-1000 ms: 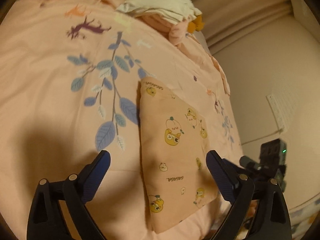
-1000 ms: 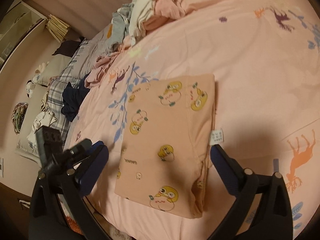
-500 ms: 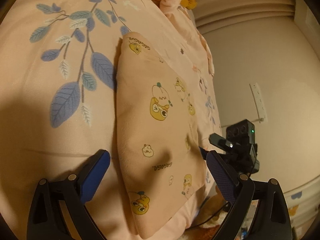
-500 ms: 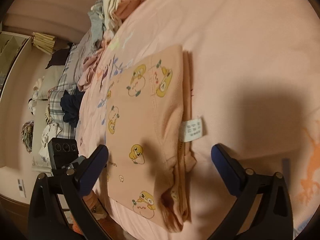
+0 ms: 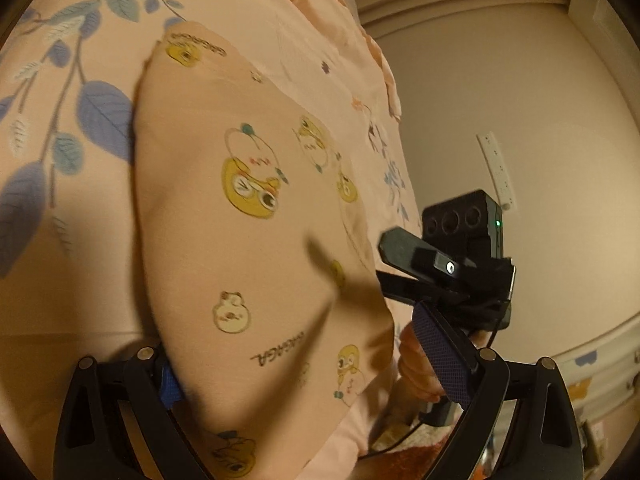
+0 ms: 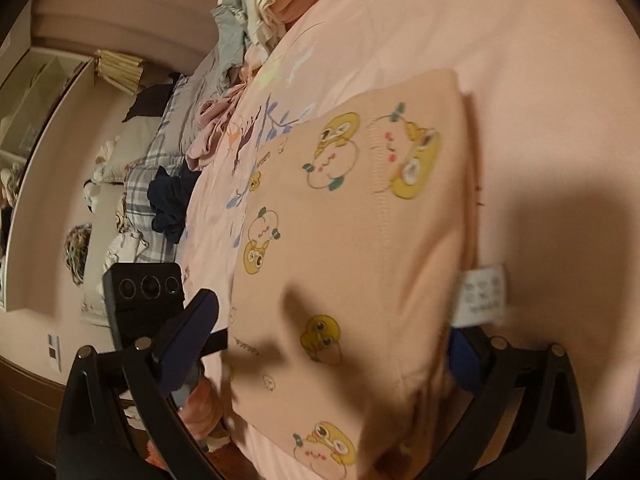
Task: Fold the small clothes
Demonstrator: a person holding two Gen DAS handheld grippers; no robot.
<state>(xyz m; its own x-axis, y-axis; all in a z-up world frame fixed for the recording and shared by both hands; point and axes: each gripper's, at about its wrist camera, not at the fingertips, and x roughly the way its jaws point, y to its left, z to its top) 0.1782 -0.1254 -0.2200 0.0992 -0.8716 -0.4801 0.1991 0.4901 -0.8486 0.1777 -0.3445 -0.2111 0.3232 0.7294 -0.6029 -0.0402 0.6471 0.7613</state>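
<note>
A folded peach garment point(image 5: 248, 240) printed with yellow cartoon animals lies flat on the pink bedsheet point(image 5: 52, 280), close to the bed's edge. My left gripper point(image 5: 300, 352) is open and straddles the garment's near end; its left finger tip is tucked beneath the fabric edge. In the right wrist view the same garment point(image 6: 360, 240) fills the middle, with a white care label point(image 6: 482, 296) sticking out at its right side. My right gripper point(image 6: 328, 328) is open around that end, its right finger hidden partly under the label edge. Each gripper shows in the other's view, the right gripper point(image 5: 452, 268) opposite the left.
A heap of unfolded clothes point(image 6: 260, 12) lies at the far end of the bed. A plaid blanket point(image 6: 148, 184) with a dark navy garment point(image 6: 172, 200) sits beyond the bed's left edge. A person's hand point(image 5: 416, 372) holds the right gripper. A white power strip point(image 5: 498, 168) is on the wall.
Both grippers have dropped low and moved in on the folded garment from opposite ends. Their open fingers now straddle its edges, and the garment looks much larger in both views.
</note>
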